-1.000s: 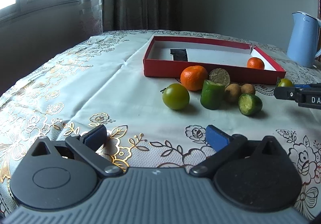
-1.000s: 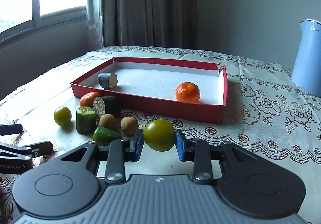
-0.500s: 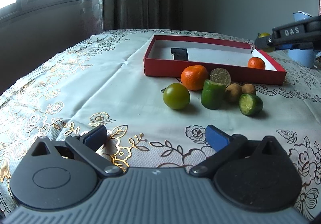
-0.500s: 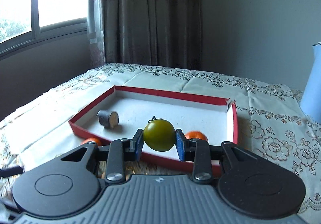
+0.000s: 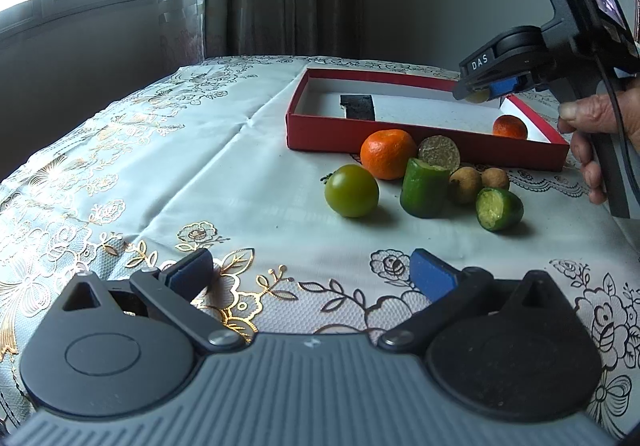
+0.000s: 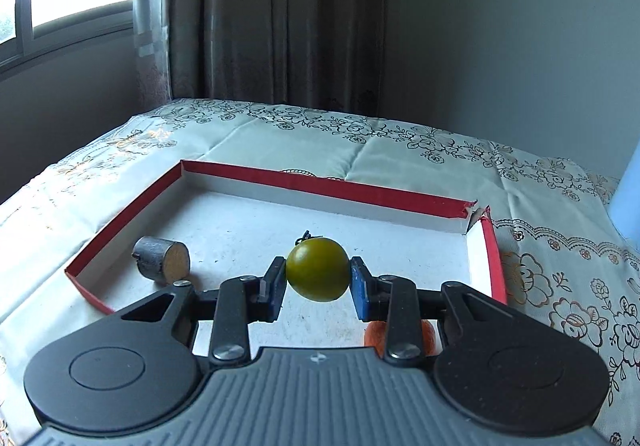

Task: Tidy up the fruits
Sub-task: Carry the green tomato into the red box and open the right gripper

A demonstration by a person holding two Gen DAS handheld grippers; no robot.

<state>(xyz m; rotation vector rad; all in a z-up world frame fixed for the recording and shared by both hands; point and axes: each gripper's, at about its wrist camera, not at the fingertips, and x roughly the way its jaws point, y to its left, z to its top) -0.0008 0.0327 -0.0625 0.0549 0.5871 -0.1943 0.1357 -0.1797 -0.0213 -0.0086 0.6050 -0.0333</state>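
By my reckoning the sorting is only begun: inside the red box (image 6: 400,195) I see 1 orange tangerine (image 5: 509,126) near the right wall and 1 dark cut cylinder (image 6: 162,263) lying on its side toward the left, while most of the fruit waits on the tablecloth (image 5: 200,166) in front of the box. Out there I count a larger tangerine (image 5: 387,153), a green tomato (image 5: 351,190), an upright green cut piece (image 5: 424,188), a second green piece (image 5: 499,208) lying with its pale cut face toward me, 2 small brown round fruits (image 5: 466,185) and a disc-faced piece (image 5: 439,153) propped against the box wall. My right gripper (image 6: 319,277) is clamped on another green tomato (image 6: 317,269), both blue pads pressing its sides, and it hangs in the air above the white floor of the box, not yet set down; I judge a lowering and release is all this fruit needs. My left gripper (image 5: 311,272) has its jaws spread wide with nothing between them, low over the cloth, well short of the fruit cluster.
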